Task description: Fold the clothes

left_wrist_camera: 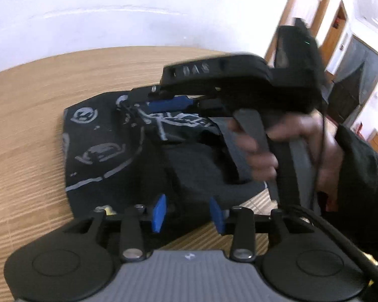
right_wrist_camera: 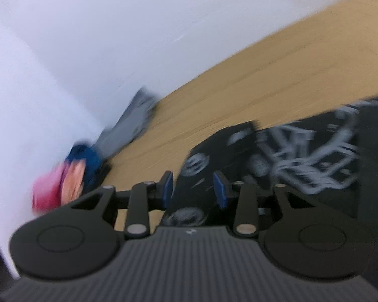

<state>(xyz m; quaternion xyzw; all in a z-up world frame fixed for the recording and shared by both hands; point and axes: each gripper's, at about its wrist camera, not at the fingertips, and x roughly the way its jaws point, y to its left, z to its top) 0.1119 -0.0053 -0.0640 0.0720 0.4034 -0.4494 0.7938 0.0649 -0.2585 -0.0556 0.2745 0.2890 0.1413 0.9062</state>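
A black garment (left_wrist_camera: 100, 138) with a grey-white print lies folded on the wooden table (left_wrist_camera: 32, 105). My left gripper (left_wrist_camera: 189, 214) hovers at its near edge, blue pads (left_wrist_camera: 160, 212) apart, not pressing the dark cloth below them. A hand (left_wrist_camera: 269, 148) holds my right gripper (left_wrist_camera: 163, 100) over the garment's far side; one blue pad shows there. In the blurred right wrist view, the right gripper (right_wrist_camera: 194, 190) stands open above the black garment (right_wrist_camera: 302, 151), nothing pinched.
A pile of other clothes lies against the white wall: grey cloth (right_wrist_camera: 136, 120), blue cloth (right_wrist_camera: 88, 161) and pink cloth (right_wrist_camera: 48, 191). Bare table top (right_wrist_camera: 264, 75) stretches beyond the garment. Wooden door frames (left_wrist_camera: 335, 30) stand at the right.
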